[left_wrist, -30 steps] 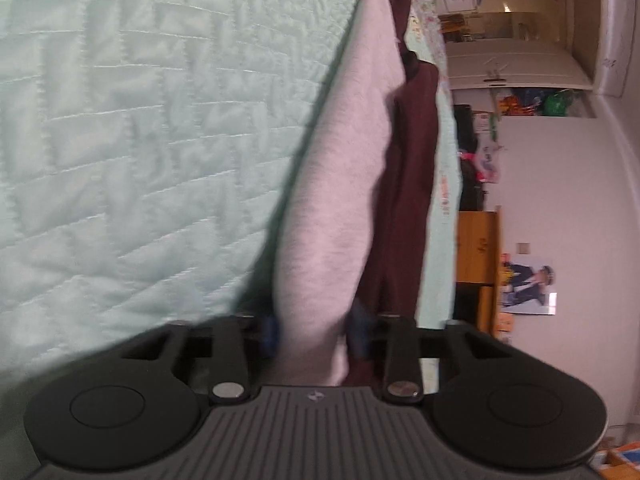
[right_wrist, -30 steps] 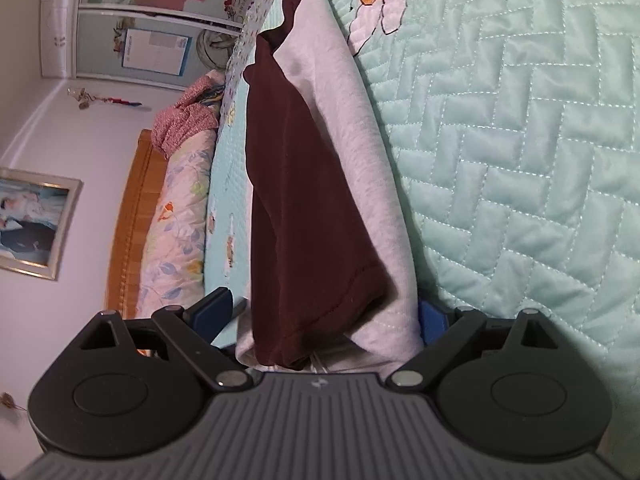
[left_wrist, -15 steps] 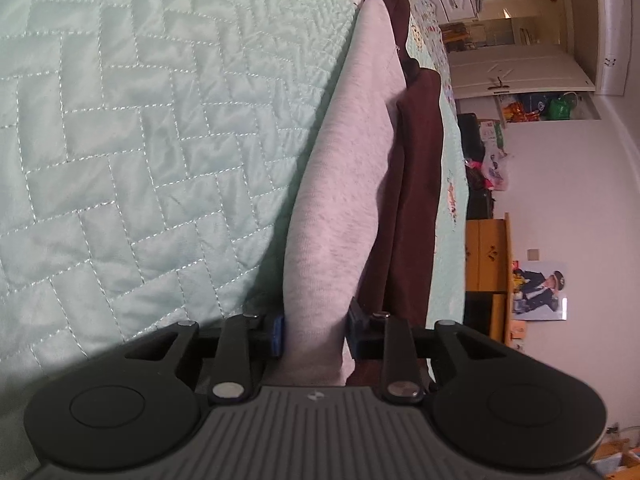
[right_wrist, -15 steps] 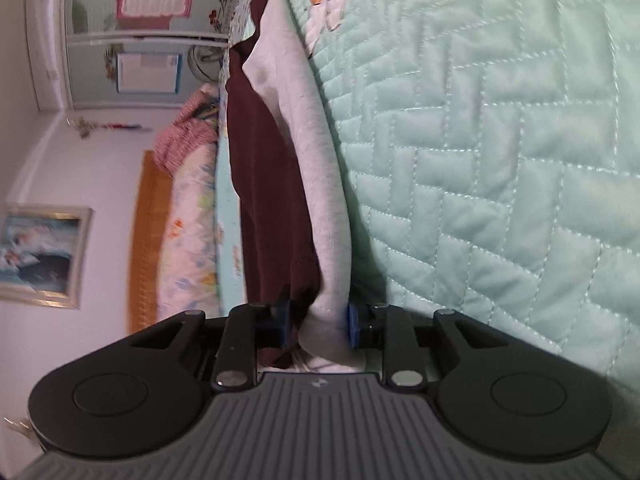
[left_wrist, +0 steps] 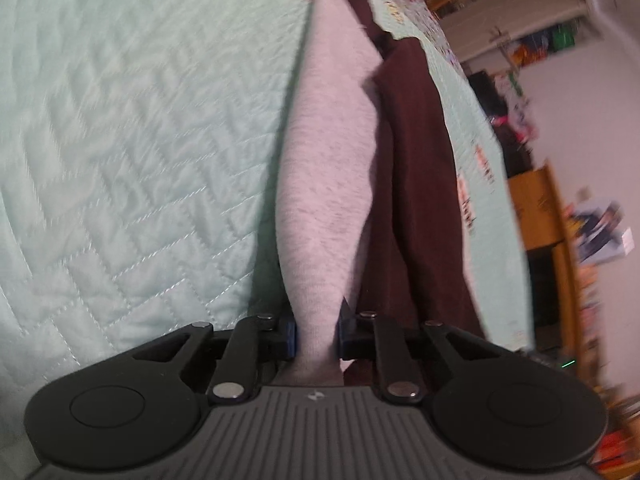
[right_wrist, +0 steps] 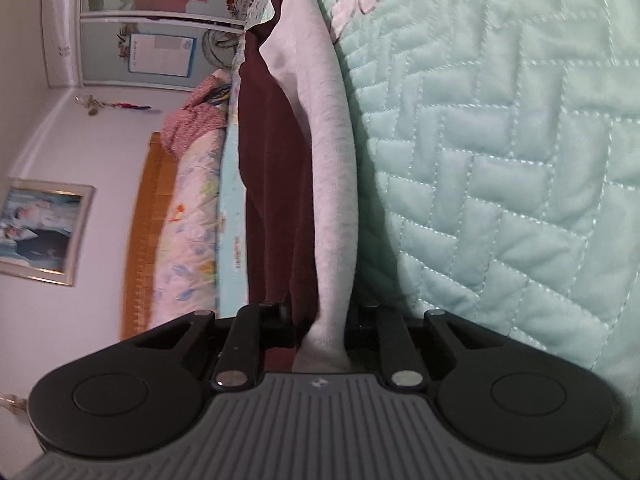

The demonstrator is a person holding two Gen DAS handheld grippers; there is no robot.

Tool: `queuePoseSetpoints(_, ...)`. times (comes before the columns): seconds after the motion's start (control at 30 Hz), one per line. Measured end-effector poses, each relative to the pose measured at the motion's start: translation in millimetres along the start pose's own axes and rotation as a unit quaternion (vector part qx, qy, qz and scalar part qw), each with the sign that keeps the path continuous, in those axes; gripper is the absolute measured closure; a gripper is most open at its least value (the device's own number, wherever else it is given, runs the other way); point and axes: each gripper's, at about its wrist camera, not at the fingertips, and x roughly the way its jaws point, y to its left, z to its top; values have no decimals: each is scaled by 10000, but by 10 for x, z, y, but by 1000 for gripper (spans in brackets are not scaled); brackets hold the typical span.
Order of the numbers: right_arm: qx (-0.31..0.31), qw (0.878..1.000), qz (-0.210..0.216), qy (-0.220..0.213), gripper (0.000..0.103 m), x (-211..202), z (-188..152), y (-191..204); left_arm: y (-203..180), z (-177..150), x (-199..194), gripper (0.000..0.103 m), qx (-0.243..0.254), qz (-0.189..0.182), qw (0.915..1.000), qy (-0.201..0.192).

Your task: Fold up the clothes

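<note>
Two grippers were seen, each pinched shut on one garment: left gripper (left_wrist: pixel 318 336) and right gripper (right_wrist: pixel 320 330) were clamped on the grey-and-maroon garment (left_wrist: pixel 332 168), which was stretched taut straight ahead of the fingers. Beyond and beside it, one mint quilted bedspread (left_wrist: pixel 132 152) was visible. Progress was judged mid-fold: fabric was gathered into a narrow band, held up, not laid flat. Final folds and set-down were judged outstanding.

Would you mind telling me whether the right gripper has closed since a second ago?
Yes. The right gripper, open before, is now shut on the grey garment, beside the quilt.
</note>
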Motion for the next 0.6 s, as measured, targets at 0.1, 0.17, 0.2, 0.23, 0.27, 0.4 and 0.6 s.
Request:
queuePoseSetpoints(0.1,-43,9999,-46,-122,84,-50,-27,76,-98,-4,-39,91,189,142,9996,-141)
queuePoseSetpoints(0.17,-41,9997,107,-199,84,-107,-43,116,-78,-9,-112,92,144,1,9996,-237)
queuePoseSetpoints(0.2,-61,9995,193,-224,85,-140,-54,141,-56,-13,-164,92,80,-124,9995,-294)
queuePoseSetpoints(0.23,-81,9993,278,-248,85,-172,-65,166,-87,13,-201,92,37,-220,9991,-368)
queuePoseSetpoints(0.27,-101,9989,364,-273,85,-205,-76,190,-107,15,-255,92,51,-273,9986,-444)
queuePoseSetpoints(0.4,-280,9975,599,-233,85,-321,-164,287,-207,-96,-466,92,255,-405,9972,-567)
queuePoseSetpoints(0.6,-358,9979,547,52,85,-551,-462,165,-67,-510,-547,92,140,-331,9986,-393)
